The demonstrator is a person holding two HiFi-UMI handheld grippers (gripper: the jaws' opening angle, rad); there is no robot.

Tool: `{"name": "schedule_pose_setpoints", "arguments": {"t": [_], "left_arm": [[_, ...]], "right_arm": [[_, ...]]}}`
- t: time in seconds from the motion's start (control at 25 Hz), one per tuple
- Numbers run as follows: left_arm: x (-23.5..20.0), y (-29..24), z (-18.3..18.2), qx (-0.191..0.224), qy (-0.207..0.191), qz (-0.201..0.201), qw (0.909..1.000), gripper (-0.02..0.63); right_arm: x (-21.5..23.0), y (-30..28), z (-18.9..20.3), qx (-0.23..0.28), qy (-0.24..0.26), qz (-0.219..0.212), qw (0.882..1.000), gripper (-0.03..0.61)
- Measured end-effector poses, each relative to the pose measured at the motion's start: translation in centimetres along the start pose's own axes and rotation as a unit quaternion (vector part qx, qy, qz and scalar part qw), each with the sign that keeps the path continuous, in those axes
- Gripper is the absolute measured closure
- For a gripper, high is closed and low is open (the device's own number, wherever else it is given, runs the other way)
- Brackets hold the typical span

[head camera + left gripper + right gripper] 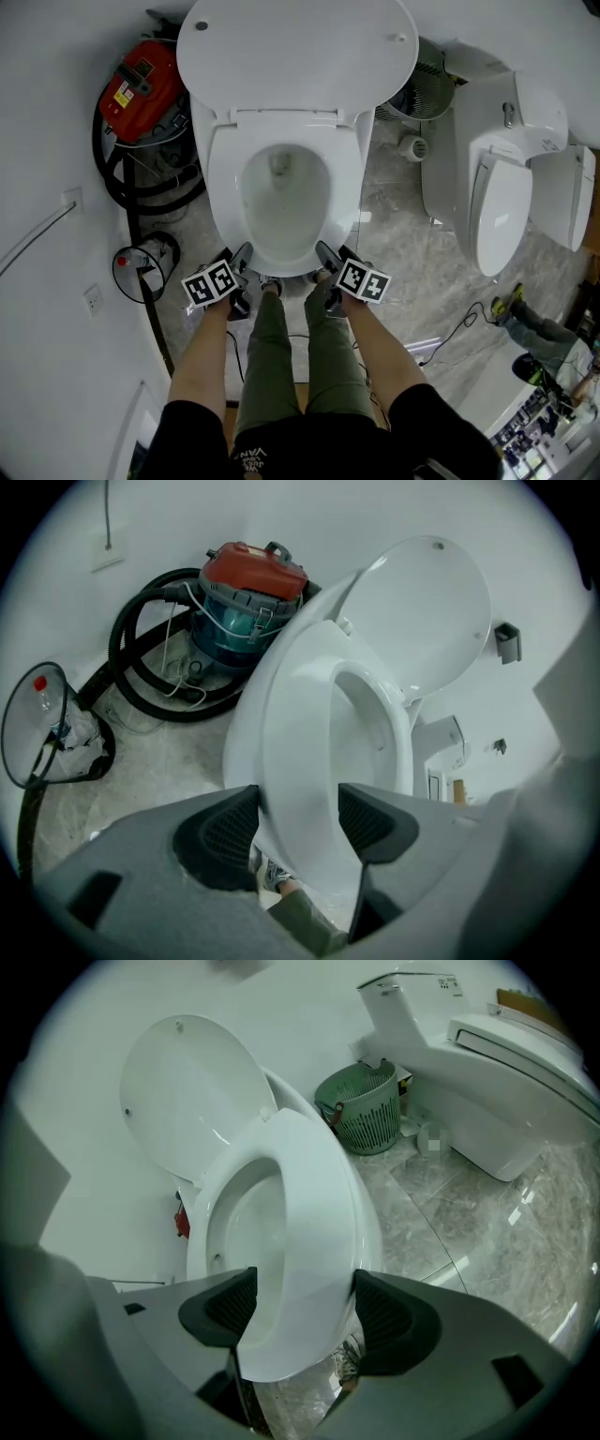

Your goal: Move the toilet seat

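The white toilet seat [225, 187] lies down on the bowl, and the round lid [291, 52] stands raised behind it. My left gripper [246, 267] is at the seat's front edge, left of centre. In the left gripper view its dark pads [220, 832] press on both sides of the seat's rim [300, 724], so the left gripper [298, 822] is shut on it. My right gripper [323, 262] is at the front edge, right of centre. In the right gripper view the right gripper [305, 1312] clamps the seat's front rim [314, 1204] the same way.
A red vacuum cleaner [141, 84] with a black hose [108, 178] stands left of the toilet, near a mesh bin [141, 267]. A green basket [427, 84], a paper roll [412, 147] and a second toilet [511, 187] are to the right. My legs stand close against the bowl.
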State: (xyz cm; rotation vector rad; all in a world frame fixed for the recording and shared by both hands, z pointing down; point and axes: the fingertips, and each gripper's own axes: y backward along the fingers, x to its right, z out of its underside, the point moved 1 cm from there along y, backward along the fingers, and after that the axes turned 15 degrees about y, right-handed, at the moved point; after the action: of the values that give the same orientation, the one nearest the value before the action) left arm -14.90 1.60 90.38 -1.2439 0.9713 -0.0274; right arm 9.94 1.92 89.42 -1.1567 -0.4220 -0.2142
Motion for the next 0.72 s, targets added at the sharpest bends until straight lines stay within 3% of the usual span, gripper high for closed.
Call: {"name": "schedule_pose_setpoints", "arguments": {"t": [0.28,0.72], "left_arm": [[-0.1,0.6,-0.1,-0.002,0.021,-0.003,0.9998,0.391],[2.0,3.4,-0.1,0.009,0.033,0.038,0.9987,0.376]], "right_arm": [[-0.5,0.6,-0.2,0.003,-0.003,-0.009,1.0,0.255],[-2.0,3.5,-1.3,0.024,-0.011,-0.021,0.999,0.249]]}}
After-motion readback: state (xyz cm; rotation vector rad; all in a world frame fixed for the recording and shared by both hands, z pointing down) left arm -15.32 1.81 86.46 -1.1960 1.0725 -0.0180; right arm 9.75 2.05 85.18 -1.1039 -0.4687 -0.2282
